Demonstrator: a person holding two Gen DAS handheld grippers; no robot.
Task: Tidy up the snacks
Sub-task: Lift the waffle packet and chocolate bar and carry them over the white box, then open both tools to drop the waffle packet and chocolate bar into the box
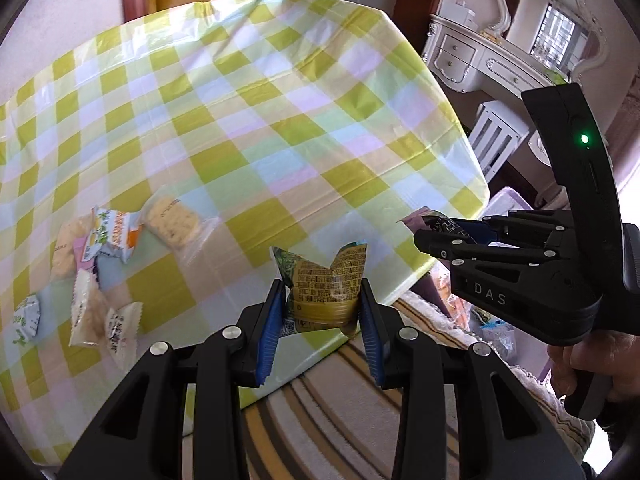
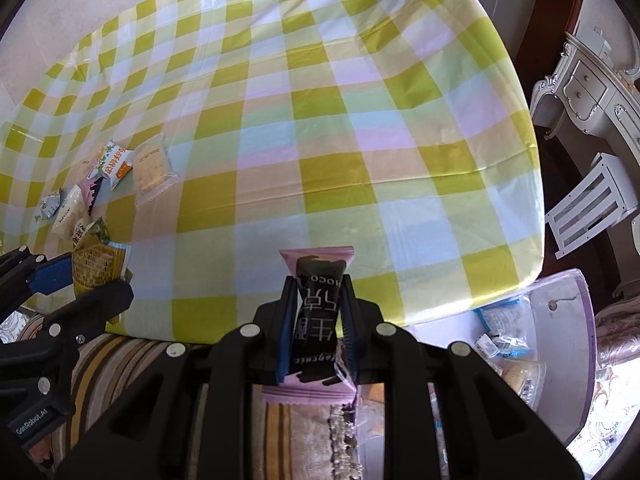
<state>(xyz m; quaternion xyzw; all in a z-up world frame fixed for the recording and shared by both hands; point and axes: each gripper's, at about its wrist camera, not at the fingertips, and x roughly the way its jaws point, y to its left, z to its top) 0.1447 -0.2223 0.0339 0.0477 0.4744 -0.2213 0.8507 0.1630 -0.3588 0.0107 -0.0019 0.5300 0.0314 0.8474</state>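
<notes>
Midway through the sorting, both grippers hover at the near edge of the checked tablecloth (image 2: pixel 340 100), each with a packet in its grasp. At left, the left gripper (image 1: pixel 322 312) has its blue-padded fingers (image 1: pixel 269 328) closed onto the sides of an olive-green snack packet (image 1: pixel 324 284), which is crumpled at the waist and held just above the table's edge. At right, the right gripper (image 2: pixel 316 328) is narrowed almost to the width of a pink-and-black chocolate bar wrapper (image 2: pixel 316 312), pinched lengthwise between its pads, one end reaching over the table and the other hanging out behind the fingers.

A cluster of packets already sits on the cloth at the far left: an orange-and-white packet (image 1: pixel 114 236), a clear-wrapped pale biscuit (image 1: pixel 170 220), several white-wrapped pieces (image 1: pixel 86 312) and a small green-and-white sachet (image 1: pixel 27 318), lying touching or just beside one another. That pile appears to be the gathering spot, and the two held packets look bound for it. More stock waits off the table: a light purple tray (image 2: pixel 568 312) beside the table's right corner holds blue-and-white packets (image 2: pixel 500 340). By that count the job seems well short of finished, though how many snacks remain in the tray is hard to tell.
</notes>
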